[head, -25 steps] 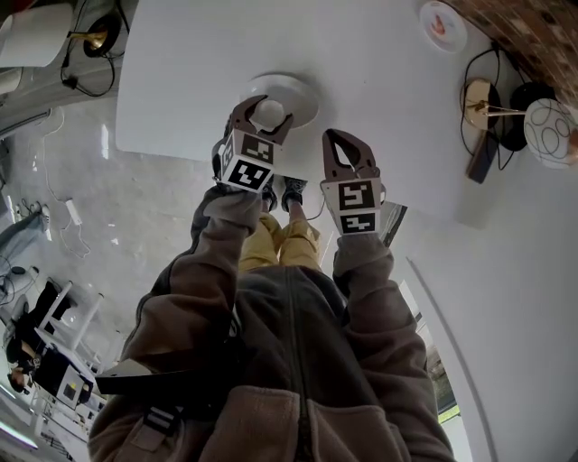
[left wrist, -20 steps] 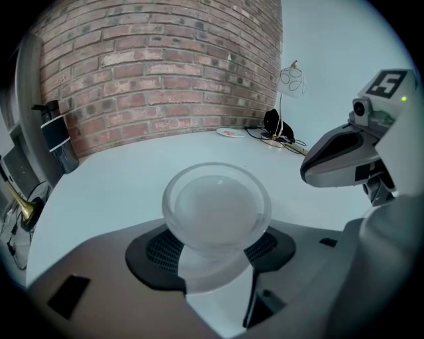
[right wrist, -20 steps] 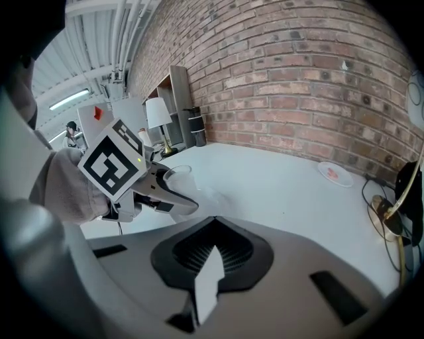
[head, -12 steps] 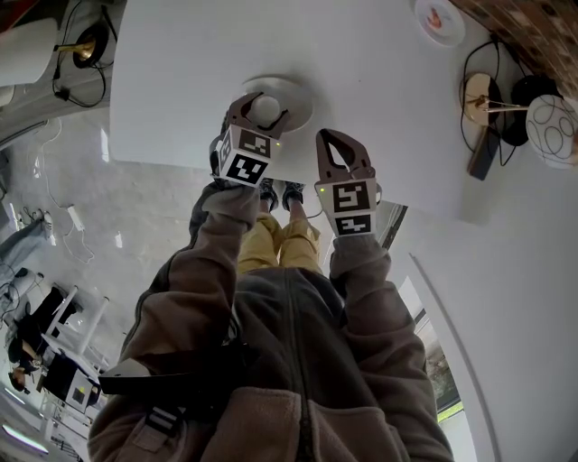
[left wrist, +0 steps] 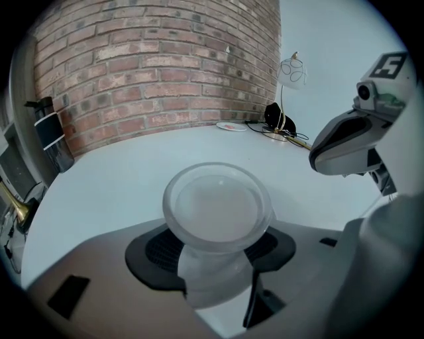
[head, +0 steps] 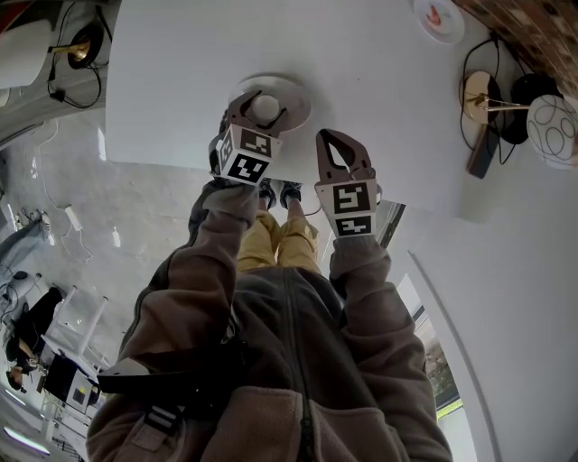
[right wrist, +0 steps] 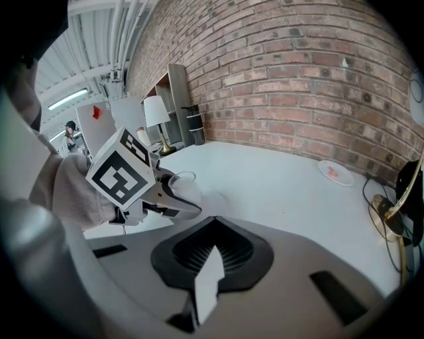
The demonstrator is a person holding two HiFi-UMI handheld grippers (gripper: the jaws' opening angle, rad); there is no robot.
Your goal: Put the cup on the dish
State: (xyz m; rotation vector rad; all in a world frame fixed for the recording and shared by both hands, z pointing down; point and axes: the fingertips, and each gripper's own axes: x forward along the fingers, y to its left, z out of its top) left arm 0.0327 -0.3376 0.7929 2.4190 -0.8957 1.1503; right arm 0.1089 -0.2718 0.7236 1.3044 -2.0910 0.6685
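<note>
Gripping the translucent cup (left wrist: pixel 217 206) by its lower body, mouth facing up, the left claw (head: pixel 262 103) holds it over the dish (head: pixel 296 93) at the near edge of the white bench (head: pixel 388 81). Its jaws are closed on either side of the cup.

We see very little change across the last second. The claw has edged the cup a touch farther in over the dish, away from its near rim, and the grip has not loosened. The cup now stands above the near half of the dish, short of its centre. From the head view we cannot tell whether the base already touches the dish or hangs just clear of it. The left gripper view hides the dish beneath the jaws.

The right claw (head: pixel 334 135) waits to the right of the dish and nearer the person, apart from it. Its jaws are drawn together with nothing between them. Well beyond the dish to the right, a small plate (head: pixel 440 20) with a red mark lies on the bench.

We judge the carry all but finished. What remains is to settle the cup flat, open the left claw and back it off without tipping the light cup or nudging the dish.
</note>
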